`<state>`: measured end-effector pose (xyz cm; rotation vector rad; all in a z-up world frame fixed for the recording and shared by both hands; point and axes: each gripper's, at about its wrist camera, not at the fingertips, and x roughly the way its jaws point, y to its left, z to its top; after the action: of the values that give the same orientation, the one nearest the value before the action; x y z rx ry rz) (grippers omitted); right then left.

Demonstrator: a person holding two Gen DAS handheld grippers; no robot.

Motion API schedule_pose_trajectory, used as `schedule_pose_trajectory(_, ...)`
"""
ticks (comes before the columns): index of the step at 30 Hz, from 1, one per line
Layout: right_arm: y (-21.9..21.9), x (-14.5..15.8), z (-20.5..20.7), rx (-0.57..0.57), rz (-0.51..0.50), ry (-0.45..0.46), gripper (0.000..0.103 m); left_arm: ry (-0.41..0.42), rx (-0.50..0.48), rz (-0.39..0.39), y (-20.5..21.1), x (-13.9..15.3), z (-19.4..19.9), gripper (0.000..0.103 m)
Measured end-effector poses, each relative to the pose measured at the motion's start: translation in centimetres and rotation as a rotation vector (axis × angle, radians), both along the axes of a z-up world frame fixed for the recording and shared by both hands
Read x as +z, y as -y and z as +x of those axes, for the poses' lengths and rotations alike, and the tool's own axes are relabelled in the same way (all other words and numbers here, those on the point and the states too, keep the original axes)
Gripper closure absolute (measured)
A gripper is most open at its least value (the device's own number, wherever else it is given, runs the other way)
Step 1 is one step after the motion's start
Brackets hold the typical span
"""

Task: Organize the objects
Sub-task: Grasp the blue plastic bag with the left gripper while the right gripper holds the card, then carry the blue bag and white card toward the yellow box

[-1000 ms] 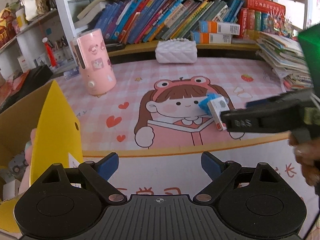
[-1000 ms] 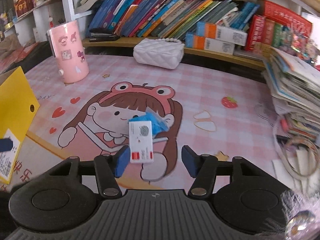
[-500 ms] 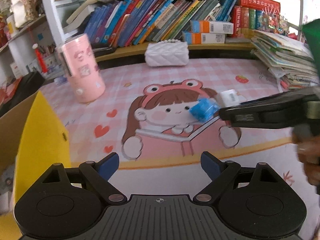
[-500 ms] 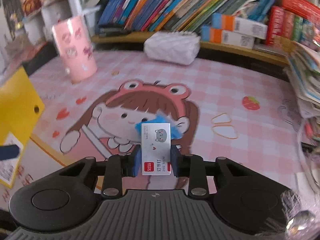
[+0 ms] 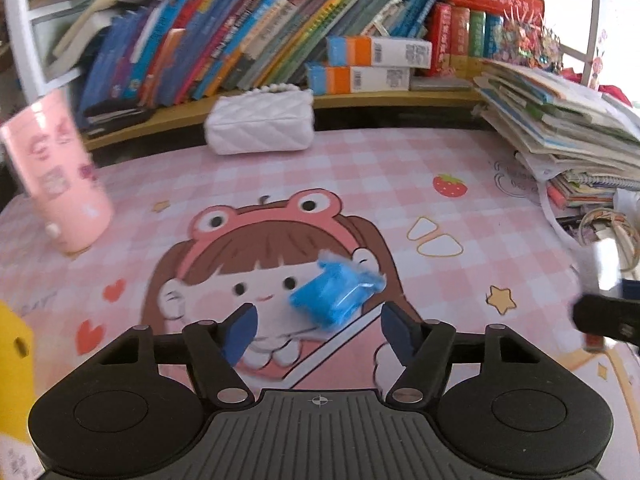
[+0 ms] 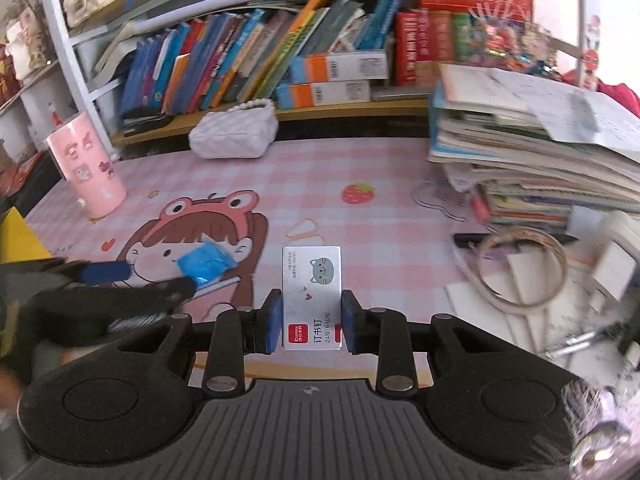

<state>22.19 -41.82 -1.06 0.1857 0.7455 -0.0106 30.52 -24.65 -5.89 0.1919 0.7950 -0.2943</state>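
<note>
**Staple box lifted on the right; left tongs closing in on the blue packet**

Left to right:

- Yellow box flap (image 5: 14, 344) now sits at the far left edge of the left wrist view; a second ago it filled much more of that side. I read that as my left hand having swung in over the pink mat (image 5: 400, 168).
- Left tongs (image 5: 316, 330): jaws wide a second ago, now closing. The blue packet (image 5: 334, 294) lies on the tabletop just ahead of the tips and roughly centred between them. Pads aren't on it yet, so no grip.
- Right tongs (image 6: 311, 322): a second ago they straddled the white staple box (image 6: 312, 280) with a gap; now both pads clamp its sides. The box stands upright in the jaws and looks clear of the mat.
- In the left wrist view the right tongs have moved out to the right edge, blurred.

Meaning: one item secured, the second lined up for pickup. Likely drop-off is the yellow box on the left, but that's my guess. The packet looks soft and crinkly, so it may squash or slide as the jaws close.
</note>
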Motion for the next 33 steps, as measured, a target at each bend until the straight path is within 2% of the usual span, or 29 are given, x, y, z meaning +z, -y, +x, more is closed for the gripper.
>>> schedule_pose_trajectory(8, 1.4, -0.2, -0.5, -0.032, 0.004, -0.022, 0.075, -0.005, -0.008, 0.016, 1.2, -1.5, 2.2, 0.045)
schedule_pose_trajectory(10, 1.4, -0.4, -0.4, -0.033, 0.017, -0.032, 0.075, 0.001, -0.011, 0.014, 1.3, -1.6, 2.3, 0.051)
schedule_pose_trajectory(14, 0.9, -0.5, -0.1, -0.018, 0.030, -0.040, 0.075, 0.002, -0.030, -0.011, 1.1, -1.6, 2.4, 0.072)
schedule_pose_trajectory(18, 0.1, -0.6, 0.1, 0.004, 0.025, -0.041, 0.075, -0.006, -0.038, -0.018, 0.7, -1.3, 2.1, 0.074)
schedule_pose_trajectory(22, -0.5, -0.7, 0.2, 0.020, 0.016, -0.045, 0.075, 0.009, -0.013, -0.056, -0.7, 0.1, 0.7, 0.074)
schedule_pose_trajectory(27, -1.6, -0.9, -0.1, 0.045, 0.006, -0.057, 0.075, 0.027, 0.011, -0.107, -3.1, 2.3, -1.9, 0.074)
schedule_pose_trajectory(33, -3.9, -1.1, -1.1, 0.093, -0.005, -0.072, 0.075, 0.031, 0.044, -0.129, -6.1, 4.1, -6.1, 0.074)
